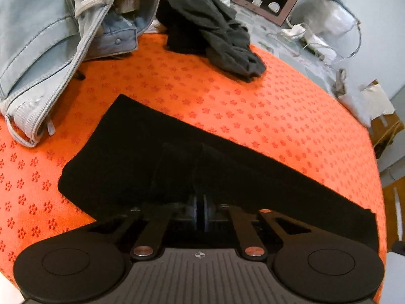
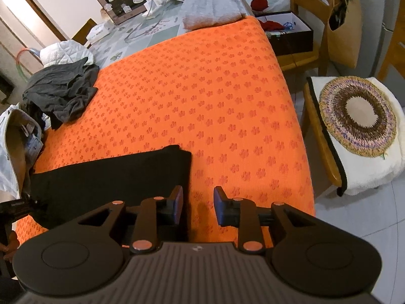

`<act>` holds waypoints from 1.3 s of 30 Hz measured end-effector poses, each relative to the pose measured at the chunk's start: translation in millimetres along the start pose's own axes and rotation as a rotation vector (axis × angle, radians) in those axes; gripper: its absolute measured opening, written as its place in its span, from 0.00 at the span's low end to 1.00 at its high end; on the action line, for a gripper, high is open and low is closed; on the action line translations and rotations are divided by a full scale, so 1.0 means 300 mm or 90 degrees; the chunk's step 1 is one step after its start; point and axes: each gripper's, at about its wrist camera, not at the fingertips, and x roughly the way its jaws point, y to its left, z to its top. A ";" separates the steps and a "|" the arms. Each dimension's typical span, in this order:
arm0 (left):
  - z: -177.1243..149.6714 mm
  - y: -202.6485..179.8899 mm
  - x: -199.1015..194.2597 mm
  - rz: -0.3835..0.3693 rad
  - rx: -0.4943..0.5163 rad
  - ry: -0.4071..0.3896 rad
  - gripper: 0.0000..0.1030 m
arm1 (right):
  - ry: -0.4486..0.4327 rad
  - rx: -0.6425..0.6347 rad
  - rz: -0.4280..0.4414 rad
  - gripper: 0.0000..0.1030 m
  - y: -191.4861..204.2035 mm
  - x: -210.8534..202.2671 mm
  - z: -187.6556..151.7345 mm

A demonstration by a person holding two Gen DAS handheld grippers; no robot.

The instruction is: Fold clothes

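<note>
Black garment point(image 1: 177, 157): smooth matte cloth, folded into a long flat band on the orange flower-patterned woven cover point(image 1: 265, 116), long axis running from upper left to lower right of the left wrist frame. Left gripper point(image 1: 200, 215): low over the band, fingers pressed together on its near edge. Right gripper point(image 2: 198, 202): fingers spread, blue pads point(image 2: 218, 200) above bare cover just beside the band's squared end; crumpled grey garment point(image 2: 63, 93) and pale denim jeans point(image 1: 38, 50) lie at upper left.

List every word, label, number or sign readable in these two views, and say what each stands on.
No text reads clearly.
Small white lettering on a black object at the left edge of the right wrist view: too small and blurred to read.
Tag inside the light blue denim garment: blurred.
Crosshair mark, no letters, on each gripper body.
</note>
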 end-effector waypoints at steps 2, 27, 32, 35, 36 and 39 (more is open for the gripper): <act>0.012 0.003 -0.037 -0.016 0.002 -0.014 0.06 | 0.000 0.001 -0.002 0.30 0.011 0.002 -0.009; 0.050 0.037 -0.224 -0.050 -0.009 -0.080 0.06 | 0.061 -0.081 -0.006 0.30 0.257 0.224 0.219; 0.057 0.060 -0.168 0.001 0.024 -0.039 0.09 | 0.062 -0.061 -0.038 0.34 0.190 0.193 0.172; 0.039 0.102 -0.110 0.040 0.000 0.002 0.11 | 0.064 -0.029 -0.046 0.42 0.131 0.172 0.132; 0.036 0.117 -0.109 0.044 -0.012 0.000 0.13 | 0.066 -0.020 -0.046 0.43 0.113 0.165 0.116; 0.040 0.150 -0.123 0.044 -0.042 -0.013 0.18 | 0.071 -0.005 -0.020 0.43 0.099 0.177 0.081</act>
